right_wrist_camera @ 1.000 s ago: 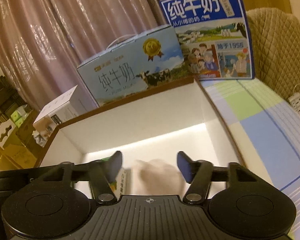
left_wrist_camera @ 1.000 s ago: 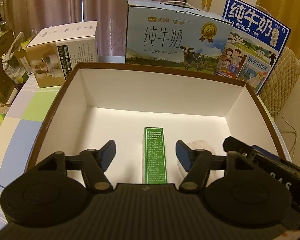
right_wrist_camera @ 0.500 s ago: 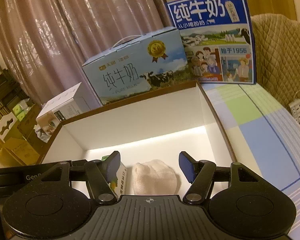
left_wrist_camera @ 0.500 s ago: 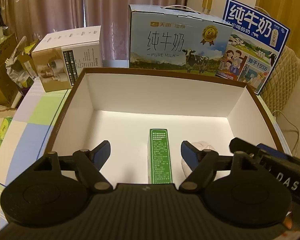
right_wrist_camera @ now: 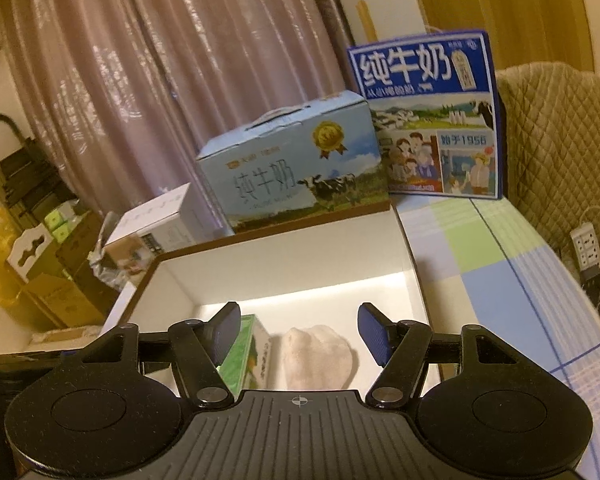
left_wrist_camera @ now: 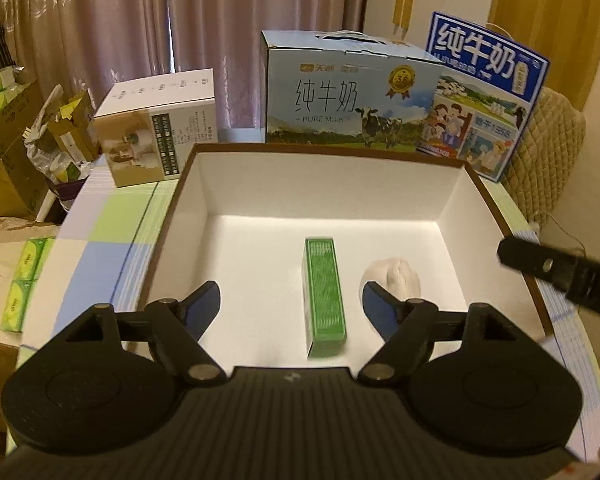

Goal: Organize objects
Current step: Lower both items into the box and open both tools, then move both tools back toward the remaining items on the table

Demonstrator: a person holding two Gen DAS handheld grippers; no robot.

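A large brown-rimmed box (left_wrist_camera: 324,184) with white inner walls sits on the checked table. Inside it lie a long green carton (left_wrist_camera: 324,288) and, to its right, a pale cloth bundle (left_wrist_camera: 394,278). My left gripper (left_wrist_camera: 292,306) hovers open above the box's near edge, holding nothing. In the right wrist view the same box (right_wrist_camera: 284,264) holds the green carton (right_wrist_camera: 248,354) and the pale bundle (right_wrist_camera: 316,354). My right gripper (right_wrist_camera: 300,334) is open above them, empty. The right gripper's black body (left_wrist_camera: 560,274) shows at the right edge of the left wrist view.
Behind the box stand a light-blue milk case (left_wrist_camera: 348,92), a dark-blue milk case (left_wrist_camera: 484,100) and a white appliance box (left_wrist_camera: 156,128). Green tissue packs (left_wrist_camera: 22,284) lie left of the table. A quilted chair (right_wrist_camera: 556,140) and a power strip (right_wrist_camera: 588,248) are at the right.
Both grippers have pulled back and upward from the box, so more of it shows. The pale bundle, blurred one second ago, now lies still beside the green carton.
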